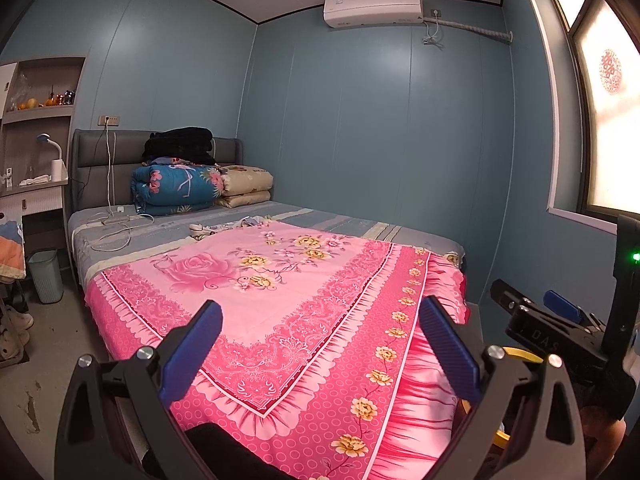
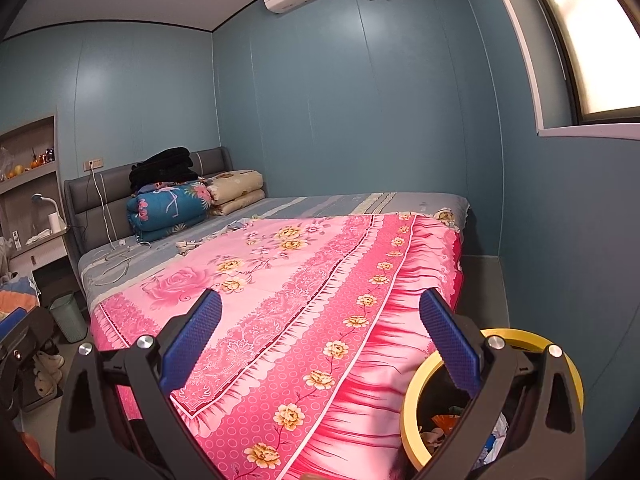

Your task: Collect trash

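Your left gripper [image 1: 320, 344] and right gripper [image 2: 320, 340] gape empty; the yellow-rimmed round trash bin [image 2: 412, 396] waits beside the pink floral bedspread [image 2: 280, 280], ready for scraps.

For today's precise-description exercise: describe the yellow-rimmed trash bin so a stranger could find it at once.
Start at the bed with the pink floral cover. At its near right corner, on the window side, stands the trash bin, partly behind the right gripper. Its round yellow rim and the litter inside distinguish it from the pale green basket at the bed's left.

Daylight glares through the overexposed window [image 1: 612, 128]; the room is fairly dim, sharp, with fisheye-bent, vignetted edges.
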A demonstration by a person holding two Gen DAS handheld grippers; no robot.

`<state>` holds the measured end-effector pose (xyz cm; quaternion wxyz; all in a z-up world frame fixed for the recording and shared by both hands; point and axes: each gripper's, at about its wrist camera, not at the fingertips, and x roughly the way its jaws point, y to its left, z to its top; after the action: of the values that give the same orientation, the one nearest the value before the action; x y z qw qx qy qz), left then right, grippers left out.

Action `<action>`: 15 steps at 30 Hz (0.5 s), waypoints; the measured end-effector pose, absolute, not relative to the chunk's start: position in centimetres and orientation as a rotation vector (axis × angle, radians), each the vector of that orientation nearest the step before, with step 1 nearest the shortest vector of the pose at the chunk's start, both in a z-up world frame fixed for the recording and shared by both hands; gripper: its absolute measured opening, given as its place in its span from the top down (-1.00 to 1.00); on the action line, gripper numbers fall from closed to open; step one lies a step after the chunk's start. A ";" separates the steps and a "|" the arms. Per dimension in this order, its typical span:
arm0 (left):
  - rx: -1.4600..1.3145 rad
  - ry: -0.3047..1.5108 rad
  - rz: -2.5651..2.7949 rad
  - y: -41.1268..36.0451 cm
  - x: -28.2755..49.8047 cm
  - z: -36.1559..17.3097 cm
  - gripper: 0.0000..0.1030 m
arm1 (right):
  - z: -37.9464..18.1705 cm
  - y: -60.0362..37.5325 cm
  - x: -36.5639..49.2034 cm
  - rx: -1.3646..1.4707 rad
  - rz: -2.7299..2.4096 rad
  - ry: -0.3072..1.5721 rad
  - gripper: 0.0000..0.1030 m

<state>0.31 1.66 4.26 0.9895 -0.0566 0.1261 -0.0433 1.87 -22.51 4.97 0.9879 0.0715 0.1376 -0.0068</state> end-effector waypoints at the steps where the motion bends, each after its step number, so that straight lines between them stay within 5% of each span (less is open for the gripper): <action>1: -0.114 0.256 -0.087 1.7 0.3 4.2 -0.84 | 5.0 -22.5 1.9 0.144 -0.015 0.278 -0.85; 15: -0.117 0.271 -0.089 1.6 0.4 4.0 -0.84 | 4.9 -22.8 2.1 0.158 -0.024 0.293 -0.85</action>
<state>0.43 1.58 3.97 0.9881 -0.0582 0.1352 -0.0442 2.06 -22.76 4.88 0.9861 0.0786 0.1460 -0.0117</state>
